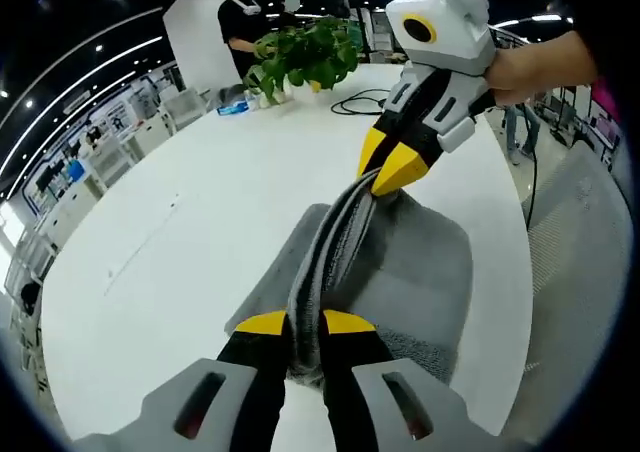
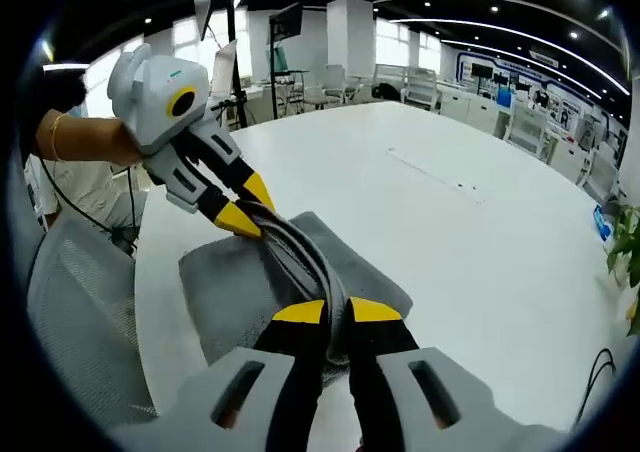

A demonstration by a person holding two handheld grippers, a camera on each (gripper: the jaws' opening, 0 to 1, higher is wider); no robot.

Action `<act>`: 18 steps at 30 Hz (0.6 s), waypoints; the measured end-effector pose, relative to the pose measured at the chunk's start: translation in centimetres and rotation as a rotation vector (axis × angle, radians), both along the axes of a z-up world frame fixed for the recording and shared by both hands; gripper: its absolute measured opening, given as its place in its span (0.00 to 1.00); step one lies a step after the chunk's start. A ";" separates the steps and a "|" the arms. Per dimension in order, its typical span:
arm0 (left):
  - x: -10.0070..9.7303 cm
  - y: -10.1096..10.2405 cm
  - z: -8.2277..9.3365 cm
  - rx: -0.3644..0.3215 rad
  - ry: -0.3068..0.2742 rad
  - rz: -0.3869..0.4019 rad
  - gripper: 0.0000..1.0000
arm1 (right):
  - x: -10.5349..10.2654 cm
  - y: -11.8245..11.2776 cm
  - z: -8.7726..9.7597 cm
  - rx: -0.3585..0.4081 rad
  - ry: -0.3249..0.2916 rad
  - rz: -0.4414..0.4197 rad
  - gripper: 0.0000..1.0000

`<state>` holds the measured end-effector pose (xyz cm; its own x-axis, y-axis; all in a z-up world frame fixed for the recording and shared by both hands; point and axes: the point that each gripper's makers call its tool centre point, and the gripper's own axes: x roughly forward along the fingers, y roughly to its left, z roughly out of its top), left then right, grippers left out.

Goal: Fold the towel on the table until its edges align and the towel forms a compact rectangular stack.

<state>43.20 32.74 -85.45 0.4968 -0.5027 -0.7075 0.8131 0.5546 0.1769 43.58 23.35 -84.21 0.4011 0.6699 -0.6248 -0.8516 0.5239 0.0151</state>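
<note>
Between my two claws the grey towel (image 1: 400, 272) lies on the white bench (image 1: 180, 242), its bunched edge stretched from left claw (image 1: 305, 324) to right claw (image 2: 337, 312), both clamped on it. I judge it soft, light, limp terry; corners are the best hold. The bench looks smooth.

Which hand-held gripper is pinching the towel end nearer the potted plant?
The right hand-held gripper. In the left gripper view it grips the grey towel at the far end, toward the potted plant; the left hand-held gripper clamps the near end.
</note>
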 end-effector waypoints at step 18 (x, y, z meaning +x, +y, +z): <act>1.7 0.7 -1.1 -0.293 0.130 0.207 0.40 | 2.0 0.1 -2.1 0.128 0.097 -0.118 0.15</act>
<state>44.92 33.45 -86.54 0.5247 -0.5910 -0.6126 0.6836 0.7215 -0.1105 45.61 23.48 -86.33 0.4231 0.6985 -0.5771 -0.7760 0.6082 0.1672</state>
